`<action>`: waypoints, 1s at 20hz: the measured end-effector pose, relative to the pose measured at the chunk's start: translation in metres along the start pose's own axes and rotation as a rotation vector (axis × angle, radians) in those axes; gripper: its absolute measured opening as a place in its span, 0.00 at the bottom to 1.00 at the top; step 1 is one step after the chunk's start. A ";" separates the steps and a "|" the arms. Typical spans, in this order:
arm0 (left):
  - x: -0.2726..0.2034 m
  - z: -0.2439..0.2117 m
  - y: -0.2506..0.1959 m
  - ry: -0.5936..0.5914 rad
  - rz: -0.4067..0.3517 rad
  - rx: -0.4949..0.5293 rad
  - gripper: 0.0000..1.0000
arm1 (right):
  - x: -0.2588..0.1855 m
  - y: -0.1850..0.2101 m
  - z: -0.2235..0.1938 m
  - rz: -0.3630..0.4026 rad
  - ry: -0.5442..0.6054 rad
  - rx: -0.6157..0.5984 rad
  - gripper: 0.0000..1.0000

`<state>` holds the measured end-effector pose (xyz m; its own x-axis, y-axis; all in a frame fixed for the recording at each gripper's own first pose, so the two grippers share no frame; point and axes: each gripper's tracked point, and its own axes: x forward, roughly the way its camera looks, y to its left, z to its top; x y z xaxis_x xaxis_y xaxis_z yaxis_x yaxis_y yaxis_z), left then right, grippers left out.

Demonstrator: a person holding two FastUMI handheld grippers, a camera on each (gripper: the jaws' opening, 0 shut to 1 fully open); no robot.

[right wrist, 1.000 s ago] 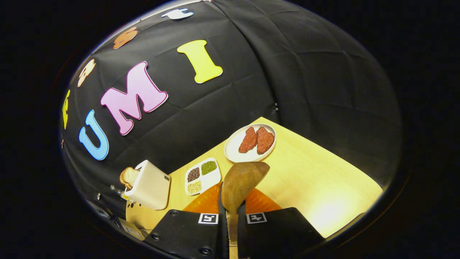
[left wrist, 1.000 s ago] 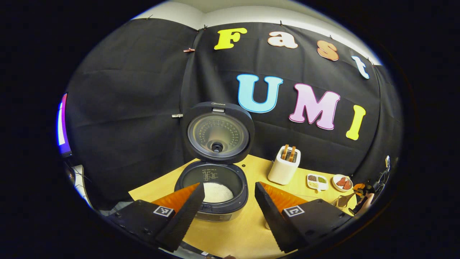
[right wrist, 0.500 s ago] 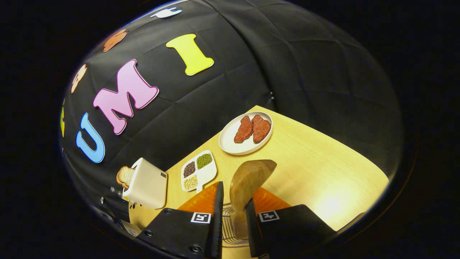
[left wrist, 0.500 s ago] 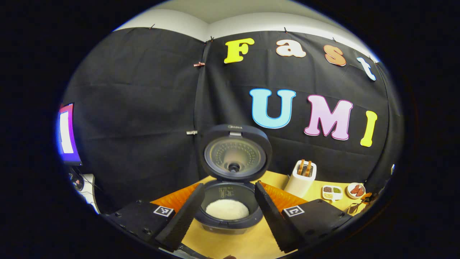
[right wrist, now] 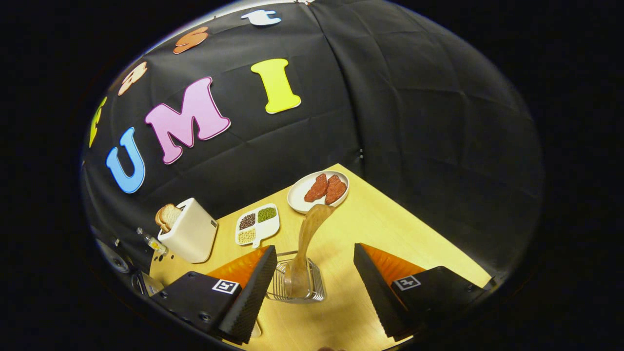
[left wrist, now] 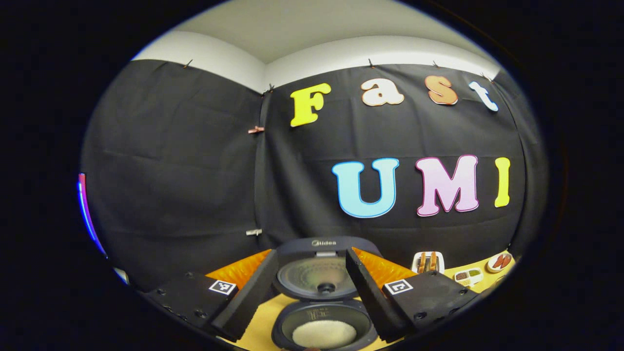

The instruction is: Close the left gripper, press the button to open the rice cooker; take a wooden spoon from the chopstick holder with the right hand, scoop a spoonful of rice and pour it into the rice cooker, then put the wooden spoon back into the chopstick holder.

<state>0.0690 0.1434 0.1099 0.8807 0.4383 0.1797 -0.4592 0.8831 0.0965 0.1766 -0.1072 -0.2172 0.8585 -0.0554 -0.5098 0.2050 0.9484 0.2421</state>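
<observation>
Your right gripper (right wrist: 312, 273) has just let go: its fingers now stand wide apart, and the wooden spoon (right wrist: 306, 243) stands alone in the wire holder (right wrist: 296, 285) between them. Your left gripper (left wrist: 312, 287) is open too and holds nothing, with the open rice cooker (left wrist: 324, 317) just ahead. I think the task is finished.

left gripper view: rides its gripper (left wrist: 312, 292), level with the wall, facing it — cooker (left wrist: 324, 312) near, low between the fingers
right gripper view: rides its gripper (right wrist: 312, 287), tilted, looking down on the table (right wrist: 414, 243) — holder (right wrist: 297, 282) close below
shared: toaster (left wrist: 428, 262) (right wrist: 187, 236), tray (left wrist: 468, 277) (right wrist: 257, 224), plate (left wrist: 499, 262) (right wrist: 298, 197), wall
</observation>
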 end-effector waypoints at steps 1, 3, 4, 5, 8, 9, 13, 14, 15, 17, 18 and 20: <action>0.011 0.004 -0.003 -0.017 -0.025 0.006 0.95 | -0.011 -0.001 0.001 -0.005 -0.009 -0.011 0.98; 0.034 0.007 -0.005 -0.052 -0.056 0.023 0.94 | -0.033 0.002 0.004 -0.005 -0.026 -0.032 0.98; 0.046 0.006 -0.006 -0.065 -0.068 0.031 0.92 | -0.044 0.004 0.005 -0.006 -0.036 -0.047 0.98; 0.058 0.006 -0.010 -0.078 -0.083 0.035 0.92 | -0.054 0.006 0.006 -0.006 -0.047 -0.061 0.98; 0.088 -0.008 -0.015 -0.066 -0.116 0.038 0.92 | -0.078 0.016 0.008 0.014 -0.072 -0.125 0.98; 0.096 -0.012 -0.016 -0.057 -0.123 0.032 0.96 | -0.085 0.019 0.007 0.022 -0.073 -0.148 0.98; 0.111 -0.018 -0.020 -0.048 -0.135 0.035 0.99 | -0.106 0.025 0.014 0.024 -0.115 -0.196 0.98; 0.113 -0.020 -0.021 -0.037 -0.143 0.043 0.96 | -0.110 0.028 0.014 0.026 -0.118 -0.191 0.98; 0.113 -0.026 -0.023 -0.009 -0.151 0.041 0.99 | -0.111 0.030 0.012 0.030 -0.119 -0.184 0.99; 0.111 -0.026 -0.023 0.008 -0.149 0.031 0.99 | -0.109 0.035 0.009 0.038 -0.112 -0.184 0.99; 0.107 -0.025 -0.022 0.021 -0.144 0.032 0.98 | -0.109 0.036 0.008 0.041 -0.107 -0.183 0.99; 0.095 -0.030 -0.022 0.062 -0.139 0.025 0.99 | -0.108 0.042 0.006 0.054 -0.104 -0.174 0.99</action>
<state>0.1661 0.1701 0.0955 0.9410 0.3225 0.1020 -0.3346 0.9318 0.1408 0.0955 -0.0635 -0.1470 0.9117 -0.0263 -0.4101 0.0808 0.9899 0.1161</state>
